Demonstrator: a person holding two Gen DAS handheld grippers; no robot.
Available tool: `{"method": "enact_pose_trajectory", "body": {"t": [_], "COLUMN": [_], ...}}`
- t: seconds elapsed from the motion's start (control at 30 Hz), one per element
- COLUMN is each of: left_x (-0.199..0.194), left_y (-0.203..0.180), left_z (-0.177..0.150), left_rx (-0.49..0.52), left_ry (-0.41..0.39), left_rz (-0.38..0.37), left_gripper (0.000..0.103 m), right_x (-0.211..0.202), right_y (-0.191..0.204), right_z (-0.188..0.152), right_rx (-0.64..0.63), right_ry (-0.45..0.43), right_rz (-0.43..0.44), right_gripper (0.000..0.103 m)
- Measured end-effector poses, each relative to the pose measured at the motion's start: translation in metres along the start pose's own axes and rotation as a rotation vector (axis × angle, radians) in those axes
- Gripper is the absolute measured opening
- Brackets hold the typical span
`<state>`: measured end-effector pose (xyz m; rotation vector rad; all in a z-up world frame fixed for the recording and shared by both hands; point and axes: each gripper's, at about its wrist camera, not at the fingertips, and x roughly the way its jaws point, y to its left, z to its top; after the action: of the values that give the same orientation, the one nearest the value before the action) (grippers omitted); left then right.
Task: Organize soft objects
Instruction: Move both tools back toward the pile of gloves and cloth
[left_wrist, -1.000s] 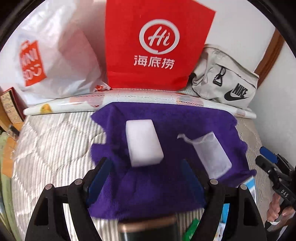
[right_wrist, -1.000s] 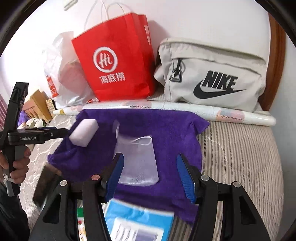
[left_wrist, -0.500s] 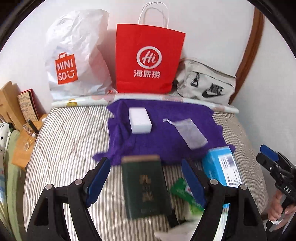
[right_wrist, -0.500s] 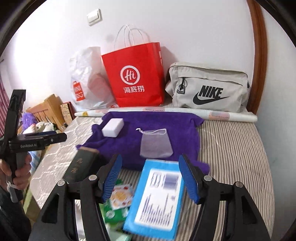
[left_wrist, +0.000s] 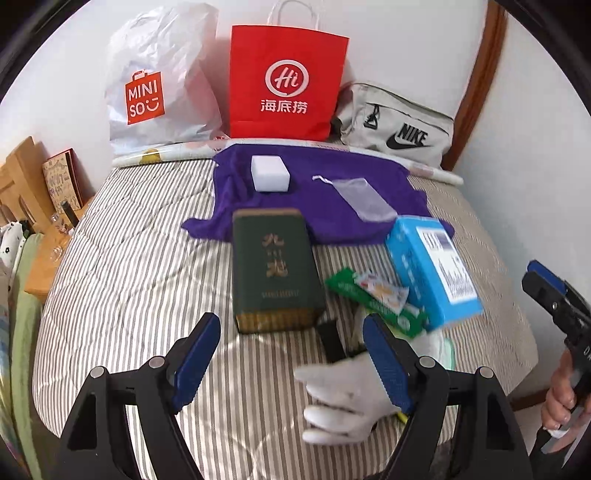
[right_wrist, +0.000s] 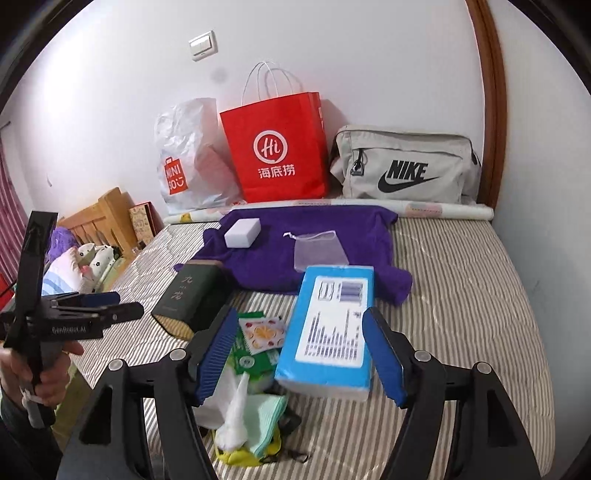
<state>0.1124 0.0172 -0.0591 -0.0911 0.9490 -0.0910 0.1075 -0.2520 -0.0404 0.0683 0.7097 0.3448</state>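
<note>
Item: soft-goods pile, near side of the purple towel (right_wrist: 314, 243) on the bed (right_wrist: 461, 280).
- White glove (left_wrist: 347, 398): nearest me, in front of the green box (left_wrist: 273, 269), well short of the towel.
- Sponge (right_wrist: 242, 230) and mesh pouch (right_wrist: 319, 249): already on the towel.
- My left hand-held gripper (left_wrist: 291, 363): released, nothing held.
- My right hand-held gripper (right_wrist: 299, 354): jaws opening, nothing gripped; blue box (right_wrist: 328, 328) beyond them.
Handling note: I'd pinch the glove mid-body, avoiding the boxes, then lay it beside the sponge.

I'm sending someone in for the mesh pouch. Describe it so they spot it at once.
Find the purple towel spread before the red paper bag. On it lie two things: the pouch is the flat, see-through drawstring one, right of the solid white sponge block.
</note>
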Motion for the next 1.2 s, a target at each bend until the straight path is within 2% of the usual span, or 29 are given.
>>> {"method": "enact_pose_trajectory", "body": {"t": [0.13, 0.3, 0.47, 0.67, 0.97, 1.07, 1.2], "left_x": [0.003, 0.012, 0.016, 0.012, 0.006, 0.006, 0.008], "left_y": [-0.008, -0.015, -0.003, 0.012, 0.02, 0.019, 0.013], "left_z": [-0.018, -0.033, -0.034, -0.032, -0.042, -0.045, -0.048], "left_rx": [0.0, 0.015, -0.036, -0.084, -0.114, -0.107, -0.079], "left_ry": [0.017, 0.029, 0.035, 0.023, 0.024, 0.028, 0.034], "left_rz": [-0.061, -0.022, -0.004, -0.014, -0.045, -0.056, -0.063], "left_gripper": [0.078, 0.078, 0.078, 0.078, 0.078, 0.078, 0.078], "right_x": [-0.004, -0.008, -0.007, 0.009, 0.046, 0.055, 0.045], "right_y": [0.003, 0.004, 0.027, 0.047, 0.055, 0.06, 0.063], "right_z": [-0.015, -0.031, -0.048, -0.063, -0.091, -0.098, -0.096], "right_rx": [-0.026, -0.002, -0.067, -0.114, -0.138, -0.167, -0.191], "right_ry": [0.01, 0.031, 0.045, 0.099, 0.212, 0.233, 0.185], "right_rz": [0.001, 0.061, 0.107, 0.139, 0.083, 0.065, 0.057], "right_gripper": [0.07, 0.07, 0.069, 0.051, 0.05, 0.025, 0.025]}}
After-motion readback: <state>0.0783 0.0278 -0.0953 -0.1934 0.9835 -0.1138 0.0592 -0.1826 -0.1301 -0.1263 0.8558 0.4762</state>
